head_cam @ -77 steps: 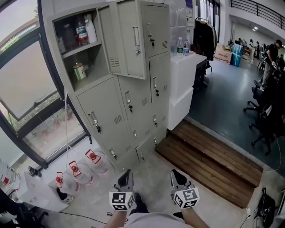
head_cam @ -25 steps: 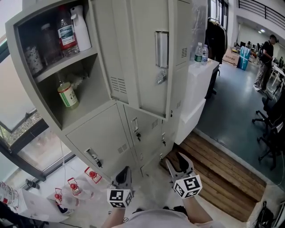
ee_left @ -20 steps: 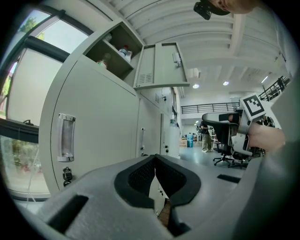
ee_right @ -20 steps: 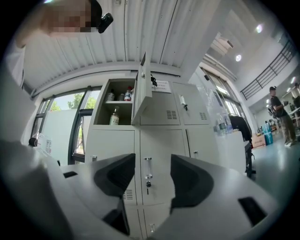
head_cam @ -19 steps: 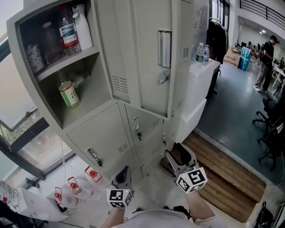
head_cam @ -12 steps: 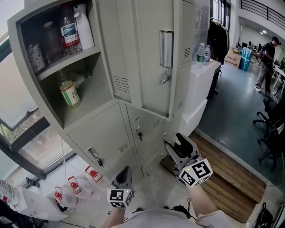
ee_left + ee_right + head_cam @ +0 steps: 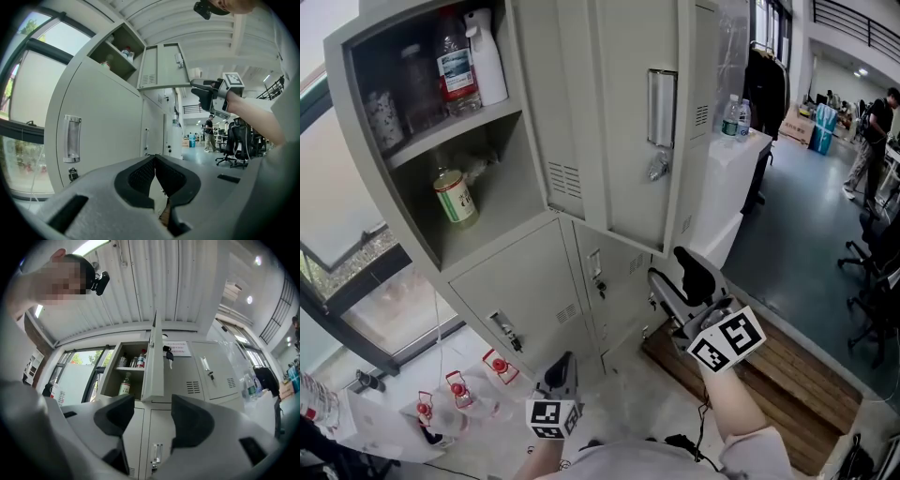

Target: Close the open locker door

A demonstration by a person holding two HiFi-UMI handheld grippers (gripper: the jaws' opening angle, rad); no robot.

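The grey locker door (image 7: 619,122) of the top compartment stands swung out, with its handle (image 7: 661,94) and a key (image 7: 656,167) facing me. Behind it the open compartment (image 7: 441,122) holds bottles and a can. My right gripper (image 7: 670,267) is raised just below the door's lower edge; its jaws have just been opening and stand open with nothing between them. In the right gripper view the door (image 7: 153,362) shows edge-on above that gripper (image 7: 153,404). My left gripper (image 7: 563,361) hangs low, its jaws shut and empty (image 7: 154,157).
Closed lockers (image 7: 534,291) fill the rows under the open one. Water jugs (image 7: 455,394) lie on the floor at the left, and a wooden step (image 7: 769,375) lies to the right. A white counter (image 7: 736,155) with bottles adjoins the lockers. Office chairs (image 7: 872,272) and a person (image 7: 872,122) are farther right.
My right gripper has risen from near the floor to just under the open door, tilting upward, with its jaws wider. The left gripper has stayed low. The door has not swung.
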